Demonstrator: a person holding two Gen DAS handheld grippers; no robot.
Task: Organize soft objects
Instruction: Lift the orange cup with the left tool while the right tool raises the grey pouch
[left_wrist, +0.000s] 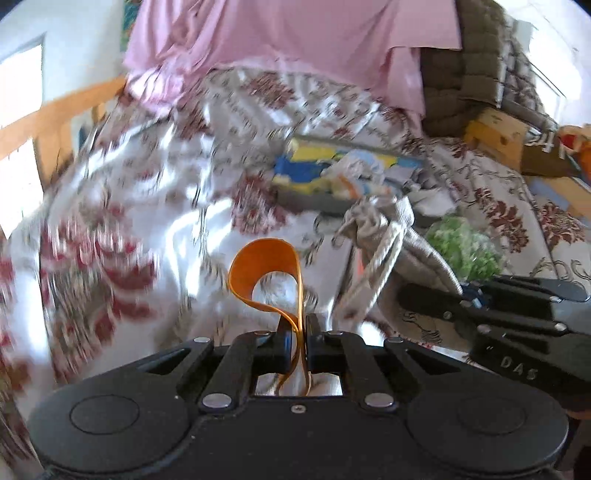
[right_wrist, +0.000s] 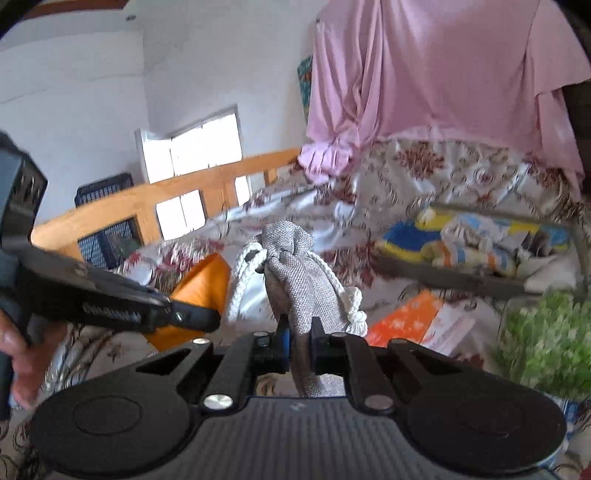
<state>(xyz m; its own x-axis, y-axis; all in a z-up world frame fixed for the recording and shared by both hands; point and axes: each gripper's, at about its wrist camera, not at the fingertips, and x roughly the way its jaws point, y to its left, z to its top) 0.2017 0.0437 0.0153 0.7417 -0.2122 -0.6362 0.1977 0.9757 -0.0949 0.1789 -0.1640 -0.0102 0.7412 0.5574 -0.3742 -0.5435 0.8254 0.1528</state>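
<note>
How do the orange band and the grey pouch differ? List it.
The orange band is a thin, smooth loop; the grey pouch is coarse woven fabric with a white cord. The band is in the left gripper, the pouch in the right gripper. Both are soft and pinched.

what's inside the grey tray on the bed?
The grey tray holds crumpled cloths in blue, yellow, white and orange. They cover the tray floor, so anything beneath them cannot be seen.

You have a floral bedspread (right_wrist: 461, 177) across the scene. Far left stands a wooden rail (right_wrist: 155, 199), with a window (right_wrist: 203, 147) and a dark crate (right_wrist: 105, 188) behind it. Far right sits a brown quilted cushion (left_wrist: 465, 77).
</note>
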